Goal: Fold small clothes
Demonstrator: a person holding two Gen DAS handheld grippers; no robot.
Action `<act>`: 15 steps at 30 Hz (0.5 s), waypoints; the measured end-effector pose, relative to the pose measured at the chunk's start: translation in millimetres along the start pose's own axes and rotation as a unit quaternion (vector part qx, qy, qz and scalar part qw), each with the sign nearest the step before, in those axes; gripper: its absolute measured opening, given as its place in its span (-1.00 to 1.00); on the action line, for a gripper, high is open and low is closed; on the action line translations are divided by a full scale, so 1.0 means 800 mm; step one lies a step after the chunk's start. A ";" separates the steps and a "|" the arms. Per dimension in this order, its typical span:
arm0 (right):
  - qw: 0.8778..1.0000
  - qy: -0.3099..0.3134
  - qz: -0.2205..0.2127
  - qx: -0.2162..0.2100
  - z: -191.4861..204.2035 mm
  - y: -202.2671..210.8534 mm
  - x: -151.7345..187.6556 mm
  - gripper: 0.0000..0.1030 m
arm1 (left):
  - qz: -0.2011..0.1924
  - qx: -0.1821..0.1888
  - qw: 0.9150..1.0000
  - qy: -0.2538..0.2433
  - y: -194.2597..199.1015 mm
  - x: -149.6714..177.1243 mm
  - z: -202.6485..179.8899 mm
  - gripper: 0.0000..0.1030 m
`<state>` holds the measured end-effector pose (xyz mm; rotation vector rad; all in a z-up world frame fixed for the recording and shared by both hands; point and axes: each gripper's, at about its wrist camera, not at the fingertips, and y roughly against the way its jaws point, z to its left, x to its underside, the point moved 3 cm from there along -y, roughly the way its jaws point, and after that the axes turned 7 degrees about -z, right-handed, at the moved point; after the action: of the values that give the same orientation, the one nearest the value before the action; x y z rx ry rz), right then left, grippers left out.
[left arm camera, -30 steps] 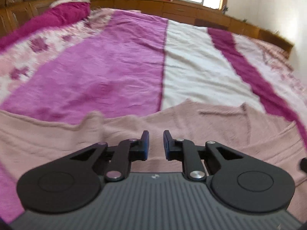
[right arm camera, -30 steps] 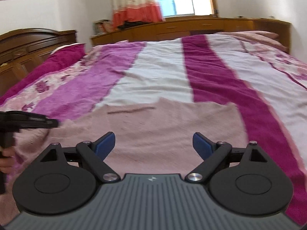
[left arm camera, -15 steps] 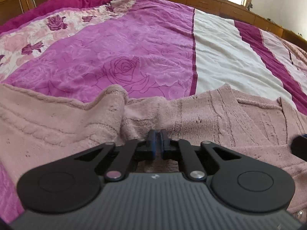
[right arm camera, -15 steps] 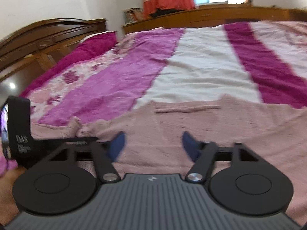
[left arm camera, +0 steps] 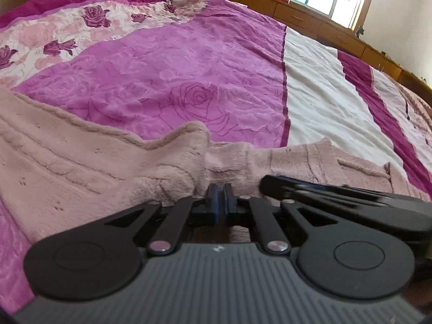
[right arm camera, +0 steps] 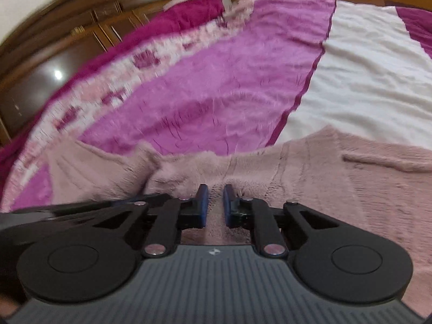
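Pink knit garment (left arm camera: 81, 162), spread on a bed under both my grippers.

Item one, my left gripper (left arm camera: 220, 193): blue pads pressed together, pinching a raised bunch of the garment at its upper edge, where the sleeve meets the body. Item two, my right gripper (right arm camera: 214, 193): jaws have just been closing, now only a narrow gap, fuzzy knit showing between the pads; whether they press on it I cannot tell. Its black body (left arm camera: 337, 194) lies just beside my left one. The garment covers the near edge of the bedspread (left arm camera: 189, 67), magenta, white and rose-printed stripes running to the wooden headboard (right arm camera: 67, 40).
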<state>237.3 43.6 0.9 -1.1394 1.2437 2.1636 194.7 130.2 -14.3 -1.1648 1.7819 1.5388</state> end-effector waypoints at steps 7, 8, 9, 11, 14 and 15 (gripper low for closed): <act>1.000 0.009 -0.022 0.011 0.013 -0.008 -0.016 -0.71 | 0.009 0.013 0.999 0.044 -0.004 0.001 0.018 -0.90; 1.000 0.008 -0.024 0.011 0.014 -0.010 -0.019 -0.71 | 0.009 0.014 0.999 0.045 -0.003 0.001 0.018 -0.90; 1.000 0.006 -0.021 0.010 0.013 -0.013 -0.020 -0.71 | 0.009 0.014 0.999 0.047 -0.003 0.001 0.018 -0.90; 1.000 -0.004 -0.004 0.014 0.010 -0.028 -0.019 -0.71 | 0.009 0.017 0.998 0.052 -0.004 0.001 0.020 -0.90; 1.000 -0.011 0.003 0.018 0.002 -0.045 -0.015 -0.71 | 0.009 0.024 0.998 0.056 -0.006 0.002 0.022 -0.90; 1.000 -0.013 0.002 0.018 0.002 -0.045 -0.015 -0.71 | 0.007 0.024 0.998 0.054 -0.006 0.002 0.021 -0.90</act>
<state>267.4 64.6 -7.9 -1.0909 1.2688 2.1442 195.5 146.1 -22.0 -1.2347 1.8913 1.4570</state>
